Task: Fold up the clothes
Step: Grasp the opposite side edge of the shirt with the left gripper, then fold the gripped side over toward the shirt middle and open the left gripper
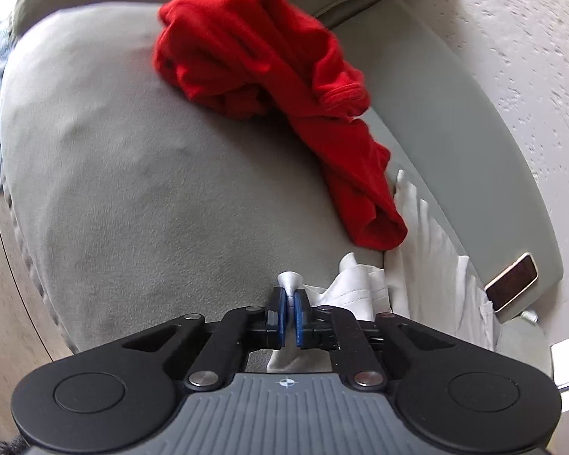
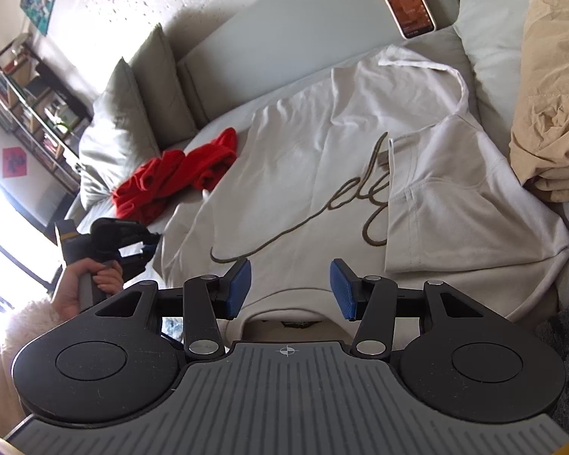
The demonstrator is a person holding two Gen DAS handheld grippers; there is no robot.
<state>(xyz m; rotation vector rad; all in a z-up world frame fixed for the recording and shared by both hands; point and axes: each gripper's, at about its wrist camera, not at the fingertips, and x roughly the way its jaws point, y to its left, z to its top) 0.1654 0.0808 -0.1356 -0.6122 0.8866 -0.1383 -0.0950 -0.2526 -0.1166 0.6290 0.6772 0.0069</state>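
Observation:
A white T-shirt with dark script lettering lies spread on the grey sofa seat, one sleeve side folded over onto its front. In the left wrist view my left gripper is shut on a bunched corner of the white T-shirt. The right wrist view shows that left gripper at the shirt's left edge, held by a hand. My right gripper stands open over the shirt's near curved edge, its blue pads apart and not touching the cloth. A crumpled red garment lies beyond the shirt.
A phone rests on the sofa's back ledge. A tan pile of clothes sits at the right. Grey pillows lean at the far end, a shelf stands behind. Bare seat cushion stretches to the left.

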